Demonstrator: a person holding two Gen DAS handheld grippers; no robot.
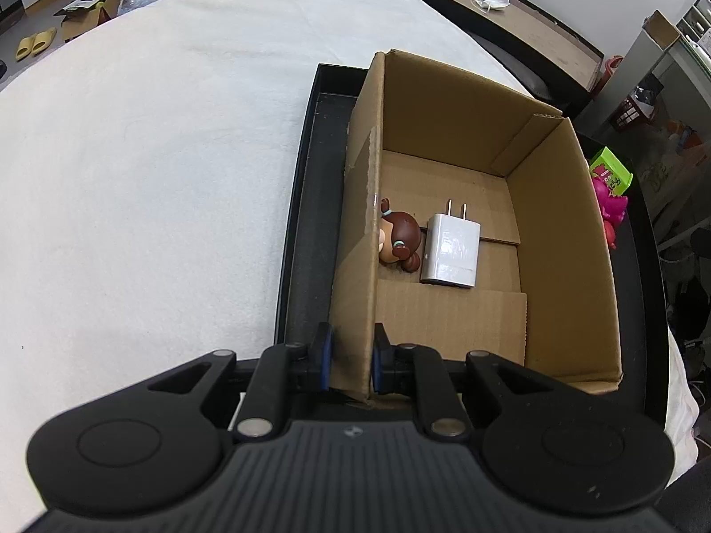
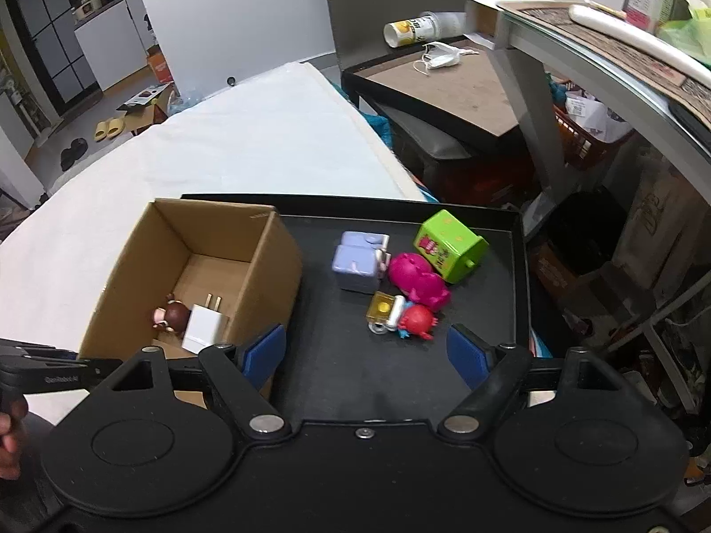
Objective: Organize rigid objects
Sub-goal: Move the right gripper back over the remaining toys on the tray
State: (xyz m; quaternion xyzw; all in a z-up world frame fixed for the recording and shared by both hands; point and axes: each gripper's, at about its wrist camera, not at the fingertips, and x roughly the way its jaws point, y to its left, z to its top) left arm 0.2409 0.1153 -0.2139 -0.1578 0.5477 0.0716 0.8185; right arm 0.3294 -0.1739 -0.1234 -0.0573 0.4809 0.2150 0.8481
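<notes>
A cardboard box (image 1: 555, 231) (image 2: 266, 275) stands in a black tray (image 1: 311, 204) (image 2: 382, 368). Inside lie a brown-haired figurine (image 1: 400, 240) (image 2: 171, 314) and a white charger plug (image 1: 451, 248) (image 2: 202, 326). My left gripper (image 1: 351, 355) is shut on the box's near left wall. My right gripper (image 2: 366, 353) is open over the bare tray floor, nothing between its fingers. Ahead of it lie a lilac block toy (image 2: 357, 260), a pink figure (image 2: 417, 280), a green box toy (image 2: 449, 246) (image 1: 611, 173), a yellow cube (image 2: 381, 308) and a red figure (image 2: 415, 320).
The tray rests on a white cloth-covered surface (image 1: 133, 177) (image 2: 249, 133). A low dark table (image 2: 444, 84) with a mask and a tipped cup stands behind. Cluttered shelving (image 2: 622, 133) rises at the right. A hand (image 2: 11, 426) shows at the left edge.
</notes>
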